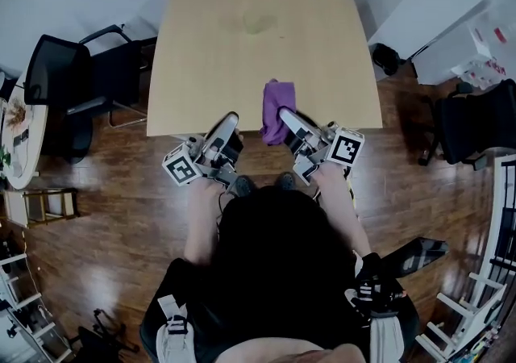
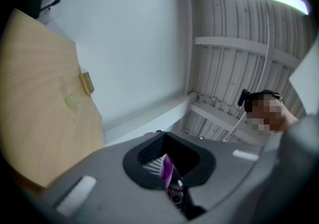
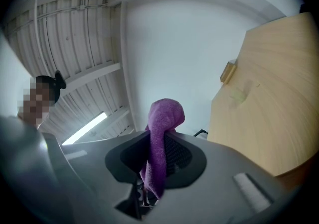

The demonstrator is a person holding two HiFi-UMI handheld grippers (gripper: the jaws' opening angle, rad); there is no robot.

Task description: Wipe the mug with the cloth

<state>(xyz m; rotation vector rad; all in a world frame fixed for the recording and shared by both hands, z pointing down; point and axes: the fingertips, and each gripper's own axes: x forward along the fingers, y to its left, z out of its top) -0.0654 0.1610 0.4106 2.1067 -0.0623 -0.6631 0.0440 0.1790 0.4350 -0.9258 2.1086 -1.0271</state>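
1. Mug did not show in any view, so which way it lay from either tool could not be told
2. Right tool was clamped on the purple cloth. The fabric ran up between the jaws and bunched into a rounded fold past their tips
3. Left tool was closed with its jaws together. A thin purple sliver showed in the gap, and I could not tell whether that was cloth or part of the tool
4. Both tools were held side by side at the near edge of the desk, tilted somewhat upward, with the cloth between them and nearer the right one
5. Seen from the head view, the long axis of the cloth ran away from the person, and its far end lay over the desk's near edge
6. A dark shape just beside the left tool could not be told from the tool's own parts
7. Farther out, the desk carried only a pale green mark near its far end
8. Judged from this, wiping had not begun: the right hand had the cloth ready, and the left hand would have to bring or steady the mug
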